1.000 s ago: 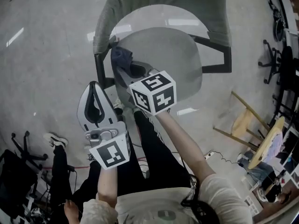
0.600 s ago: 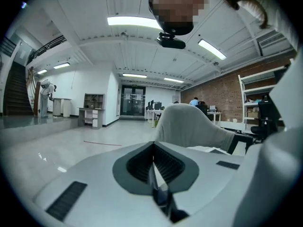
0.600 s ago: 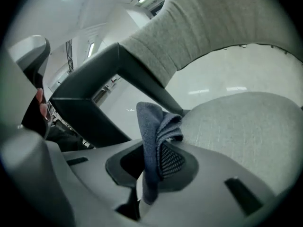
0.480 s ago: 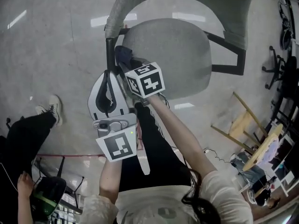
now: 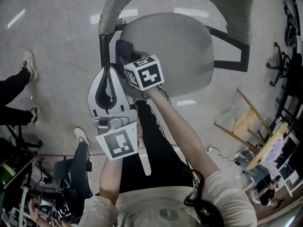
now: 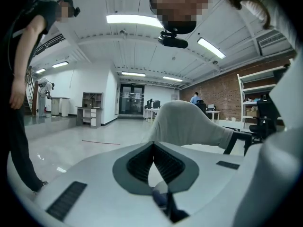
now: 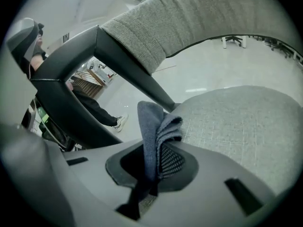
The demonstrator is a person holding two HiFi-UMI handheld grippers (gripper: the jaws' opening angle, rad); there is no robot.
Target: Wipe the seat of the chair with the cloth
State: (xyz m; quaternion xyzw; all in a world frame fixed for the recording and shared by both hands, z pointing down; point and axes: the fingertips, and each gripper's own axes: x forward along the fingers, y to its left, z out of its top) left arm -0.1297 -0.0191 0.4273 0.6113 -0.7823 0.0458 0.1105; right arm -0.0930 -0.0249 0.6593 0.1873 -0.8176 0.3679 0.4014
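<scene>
The right gripper (image 7: 156, 161) is clamped on the cloth (image 7: 152, 124) at the seat's (image 7: 236, 122) left edge, with the armrest (image 7: 118, 63) close on its left. Bare seat spreads ahead and rightward. The left gripper (image 6: 152, 145), jaws together and empty, hangs just beside it, off the seat.

I see a dark blue cloth (image 7: 152, 126) over the chair's mottled light grey seat (image 7: 236, 122), a black frame (image 7: 66, 84), and black-and-white square markers (image 5: 144, 72) on the pale grey left gripper (image 6: 151, 145) and right gripper (image 7: 158, 148).
</scene>
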